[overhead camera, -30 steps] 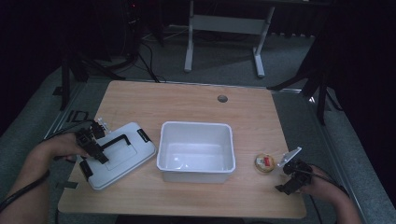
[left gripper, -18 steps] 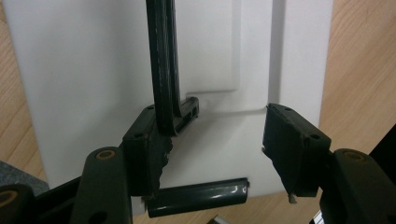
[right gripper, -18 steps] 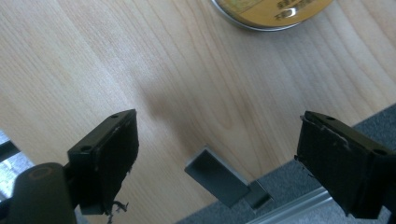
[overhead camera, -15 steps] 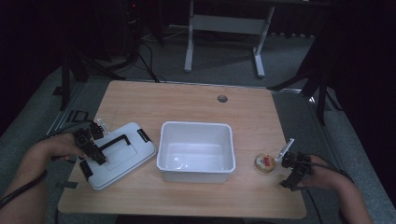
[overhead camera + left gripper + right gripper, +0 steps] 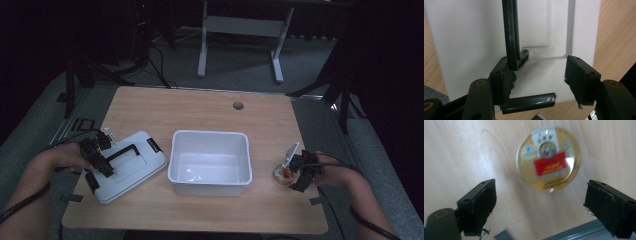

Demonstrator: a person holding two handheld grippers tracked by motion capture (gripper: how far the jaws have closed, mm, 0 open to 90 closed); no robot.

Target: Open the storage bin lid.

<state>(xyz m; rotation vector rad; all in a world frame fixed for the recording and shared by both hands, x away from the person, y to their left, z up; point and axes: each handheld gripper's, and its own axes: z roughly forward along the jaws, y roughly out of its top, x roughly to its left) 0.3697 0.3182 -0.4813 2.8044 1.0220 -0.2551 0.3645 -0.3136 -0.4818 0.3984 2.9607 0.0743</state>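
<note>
Dim room, grey carpet (image 5: 240, 85), white stand (image 5: 240, 27)

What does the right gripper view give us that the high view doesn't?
Right gripper view alone: the label on the small round tub, with a red band and printed badges, a bit blurred, and the right tongs standing open, the tub lying ahead of them and untouched. High view alone: the empty white bin mid-table, the white lid with its black handle at the left tongs, and both forearms. Shared: the tub, the right tongs and the wooden table.
</note>
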